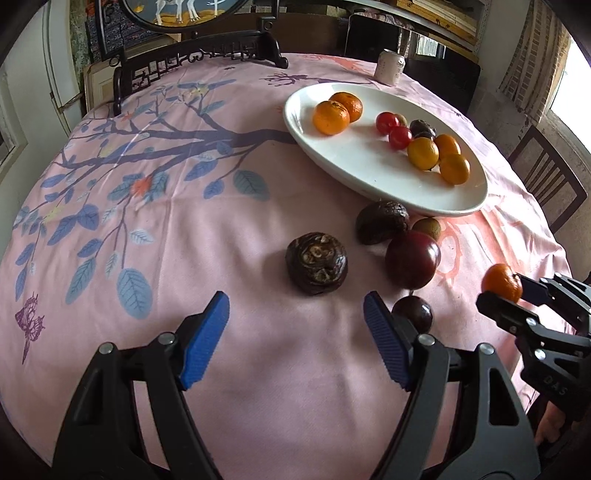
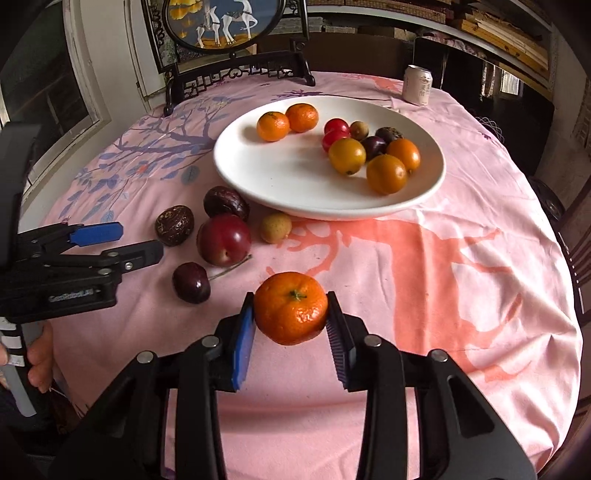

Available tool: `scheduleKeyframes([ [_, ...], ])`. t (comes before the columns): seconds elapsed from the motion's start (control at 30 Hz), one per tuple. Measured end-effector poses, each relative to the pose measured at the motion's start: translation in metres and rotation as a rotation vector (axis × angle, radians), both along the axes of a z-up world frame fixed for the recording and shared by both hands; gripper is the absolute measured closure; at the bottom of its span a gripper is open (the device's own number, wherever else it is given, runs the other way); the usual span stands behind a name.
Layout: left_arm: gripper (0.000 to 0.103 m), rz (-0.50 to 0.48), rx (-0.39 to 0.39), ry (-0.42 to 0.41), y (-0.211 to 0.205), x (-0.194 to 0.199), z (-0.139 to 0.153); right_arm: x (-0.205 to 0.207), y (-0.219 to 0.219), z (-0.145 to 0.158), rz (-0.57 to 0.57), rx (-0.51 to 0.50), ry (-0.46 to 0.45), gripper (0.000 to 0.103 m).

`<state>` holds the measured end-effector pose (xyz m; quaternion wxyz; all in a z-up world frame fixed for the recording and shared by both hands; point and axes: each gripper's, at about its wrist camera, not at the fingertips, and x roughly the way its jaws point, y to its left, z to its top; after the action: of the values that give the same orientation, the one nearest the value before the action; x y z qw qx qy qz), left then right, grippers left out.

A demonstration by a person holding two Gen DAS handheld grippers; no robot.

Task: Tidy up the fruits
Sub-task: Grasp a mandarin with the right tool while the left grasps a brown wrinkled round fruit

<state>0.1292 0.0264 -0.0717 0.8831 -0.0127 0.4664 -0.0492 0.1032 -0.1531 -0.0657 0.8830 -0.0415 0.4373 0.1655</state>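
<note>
My right gripper [image 2: 290,317] is shut on a mandarin [image 2: 290,308], near the table's front; it also shows in the left wrist view [image 1: 501,282]. My left gripper [image 1: 295,314] is open and empty, just short of a dark wrinkled fruit [image 1: 316,263]. Beside that lie another wrinkled passion fruit [image 1: 382,221], a red plum [image 1: 412,258], a cherry [image 1: 413,314] and a small longan [image 1: 427,228]. The white plate [image 2: 280,184] holds two mandarins [image 2: 273,126], several orange fruits [image 2: 386,173], red cherry tomatoes [image 2: 336,126] and dark fruits.
A pink tablecloth [image 2: 443,277] with a tree print covers the round table. A drink can [image 2: 417,85] stands behind the plate. A framed round picture on a dark stand [image 2: 221,29] is at the far edge. Wooden chairs [image 1: 546,177] stand around.
</note>
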Motion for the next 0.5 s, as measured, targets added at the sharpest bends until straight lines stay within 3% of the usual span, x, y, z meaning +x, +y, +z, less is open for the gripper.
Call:
scheduleKeyframes([
  [0.13,0.028,-0.004,0.036,0.020,-0.015,0.018,-0.011,-0.010,-0.021,0.003,-0.032,0.037,0.008,0.065],
  [0.2,0.033,0.000,0.074,-0.006,-0.020,0.022,-0.012,-0.013,-0.029,0.004,-0.046,0.060,0.015,0.065],
  [0.23,0.037,-0.007,0.073,-0.014,-0.021,0.023,-0.011,-0.014,-0.033,0.004,-0.054,0.071,0.016,0.065],
  [0.3,0.059,-0.015,0.066,-0.025,-0.021,0.022,-0.010,-0.017,-0.039,0.006,-0.068,0.086,0.014,0.065],
  [0.33,0.063,-0.013,0.068,-0.029,-0.020,0.020,-0.009,-0.018,-0.041,0.007,-0.072,0.094,0.012,0.065],
  [0.5,0.064,0.019,0.013,-0.035,-0.011,0.007,-0.002,-0.024,-0.043,0.012,-0.069,0.110,0.000,0.065],
])
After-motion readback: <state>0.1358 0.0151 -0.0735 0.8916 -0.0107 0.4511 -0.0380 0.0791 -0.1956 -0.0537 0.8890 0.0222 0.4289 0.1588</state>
